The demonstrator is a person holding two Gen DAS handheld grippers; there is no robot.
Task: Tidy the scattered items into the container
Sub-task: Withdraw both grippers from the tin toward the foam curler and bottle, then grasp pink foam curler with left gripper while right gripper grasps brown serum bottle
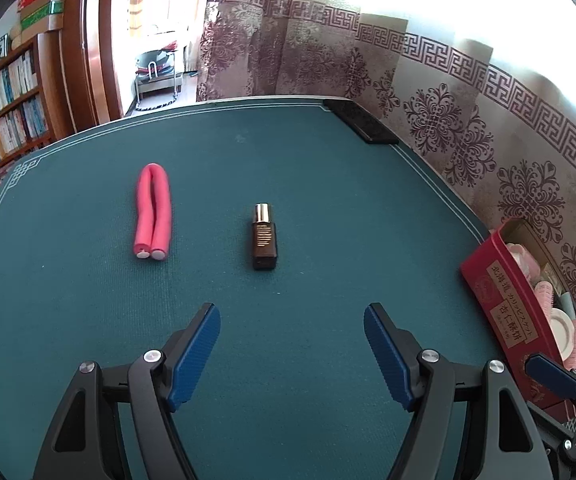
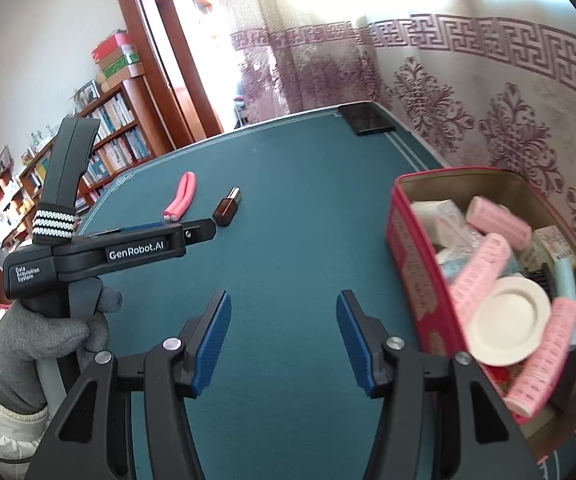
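Two items on table: pink roller (image 1: 152, 212), brown bottle (image 1: 264, 237) | left claw (image 1: 292, 344) apart, empty | right claw (image 2: 283, 340) apart, empty

A pink foam roller (image 1: 152, 213) and brown gold-capped bottle (image 1: 264, 237) lie at centre frame on teal cloth (image 1: 308, 184), a red tin (image 2: 416, 280) at right.

Open felt (image 1: 308, 168) (bottle (image 1: 264, 237) ahead), tin (image 2: 416, 280) rightward
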